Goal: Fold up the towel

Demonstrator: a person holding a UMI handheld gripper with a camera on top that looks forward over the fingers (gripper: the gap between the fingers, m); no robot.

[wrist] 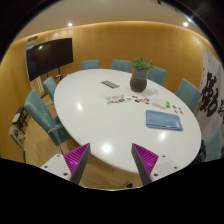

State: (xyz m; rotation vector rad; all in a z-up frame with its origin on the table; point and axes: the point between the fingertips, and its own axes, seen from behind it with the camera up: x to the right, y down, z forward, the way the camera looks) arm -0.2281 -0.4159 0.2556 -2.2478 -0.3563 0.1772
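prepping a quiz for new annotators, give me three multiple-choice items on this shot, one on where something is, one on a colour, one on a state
1. Where does the towel lie?
A. on the white table, beyond the fingers
B. between the fingers
C. on a chair

2. What colour is the towel?
A. red
B. light blue
C. black

3. How does the gripper stand?
A. shut on the towel
B. shut on the plant
C. open, holding nothing

Key:
1 A: the towel rests flat on the tabletop, past the right finger and nearer than the potted plant.
2 B: it shows pale blue against the white table.
3 C: a wide gap of bare table shows between the two pink pads, and nothing lies in it.
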